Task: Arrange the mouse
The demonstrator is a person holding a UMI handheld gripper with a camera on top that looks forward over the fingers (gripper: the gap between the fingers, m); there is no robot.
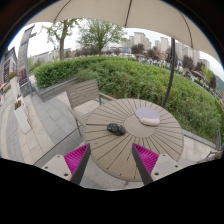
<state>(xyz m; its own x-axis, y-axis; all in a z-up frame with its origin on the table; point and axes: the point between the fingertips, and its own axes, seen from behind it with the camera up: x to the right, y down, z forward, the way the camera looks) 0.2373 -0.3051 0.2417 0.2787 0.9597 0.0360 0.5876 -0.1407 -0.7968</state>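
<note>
Magenta pads lined the inner faces of the gripper [112, 160], whose fingers stood spread wide with nothing between them — holding nothing, touching nothing, poised above the near edge of the round slatted wooden table [150, 142]. Beyond the fingers, roughly on their midline and slightly left, the dark mouse [116, 128] lay on the tabletop, its long axis seemingly running left to right. A pale mouse pad [148, 118] sat just to the right of it and a little farther — near, apparently apart. A chair [84, 96] stood at the far left
</note>
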